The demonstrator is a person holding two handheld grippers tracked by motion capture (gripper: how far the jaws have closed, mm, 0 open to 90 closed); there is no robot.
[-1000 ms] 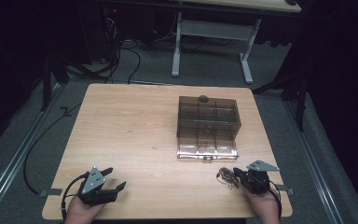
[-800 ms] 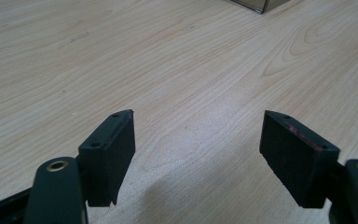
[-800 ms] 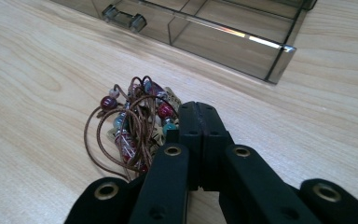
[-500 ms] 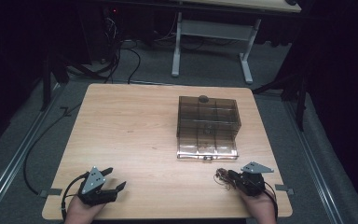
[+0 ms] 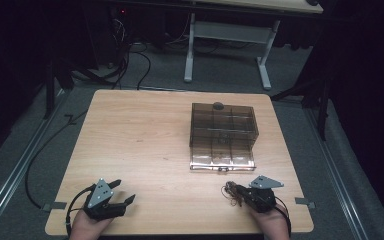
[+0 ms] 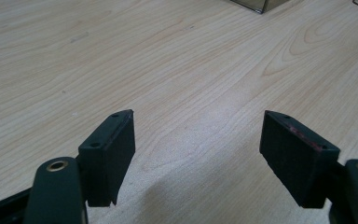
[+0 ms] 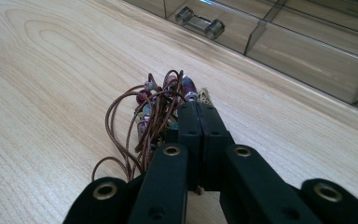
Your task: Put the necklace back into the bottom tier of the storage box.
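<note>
Dim workshop, pale wooden table [image 5: 145, 145]: the beaded cord necklace [image 7: 151, 114] lies bunched near the front edge, pinched in your right gripper [image 7: 198, 112], which has drawn back from the smoky plastic drawer box [image 5: 223, 131]; a lift likely comes next. Your left gripper [image 6: 198, 140] rests well apart, fingers spread, empty.

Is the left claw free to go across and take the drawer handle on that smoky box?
Probably yes: the left claw is open and holds nothing, and bare table lies between it and the drawer handle.
</note>
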